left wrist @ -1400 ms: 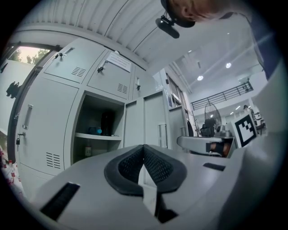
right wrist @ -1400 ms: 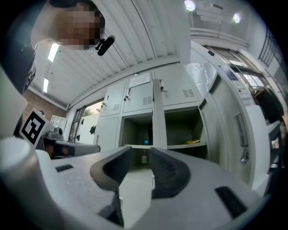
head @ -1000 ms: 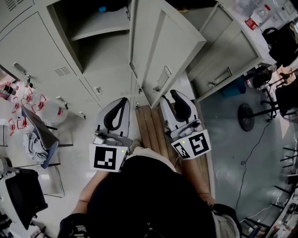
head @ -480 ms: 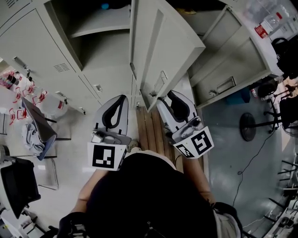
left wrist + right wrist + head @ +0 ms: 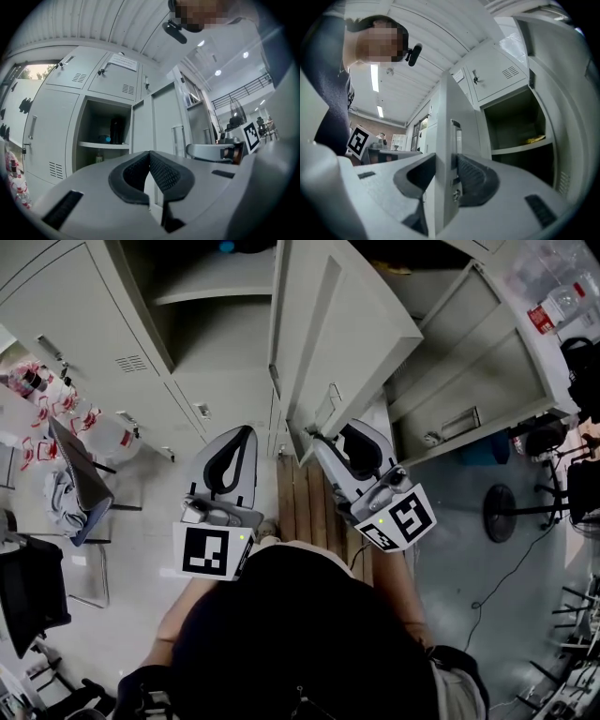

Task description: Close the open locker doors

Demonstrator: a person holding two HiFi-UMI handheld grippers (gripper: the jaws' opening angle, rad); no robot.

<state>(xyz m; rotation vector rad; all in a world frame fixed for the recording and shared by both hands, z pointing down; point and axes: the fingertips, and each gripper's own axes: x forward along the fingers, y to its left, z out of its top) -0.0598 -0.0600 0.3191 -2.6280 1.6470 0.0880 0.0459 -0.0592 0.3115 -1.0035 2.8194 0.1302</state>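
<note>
Locker bank [image 5: 84, 324]: grey steel, fills the upper head view. Closed doors at far left.

Middle locker door [image 5: 347, 334]: open, swung out toward the person, with its free edge and latch nearest the grippers. The compartment left of it is exposed, shelf [image 5: 202, 292] visible.

Right locker door [image 5: 478, 362]: also open, angled out to the right, handle at its lower edge.

Slatted wooden board [image 5: 305, 502]: on the floor at the foot of the lockers, between the two grippers.

Right gripper [image 5: 322, 437]: at the free edge of the middle locker door. The right gripper view shows that door's edge [image 5: 447, 117] standing between the jaws beside the latch, a pad close against each face, so it is clamped on the door. Jaws have just been opening a little, and the door is between them.

Left gripper [image 5: 242, 431]: beside the board and apart from any door. In its own view [image 5: 150, 157] the pads meet, clenched on nothing.

Small items: blue object [image 5: 107, 138] and dark bottle [image 5: 116, 130] on the shelf.
</note>
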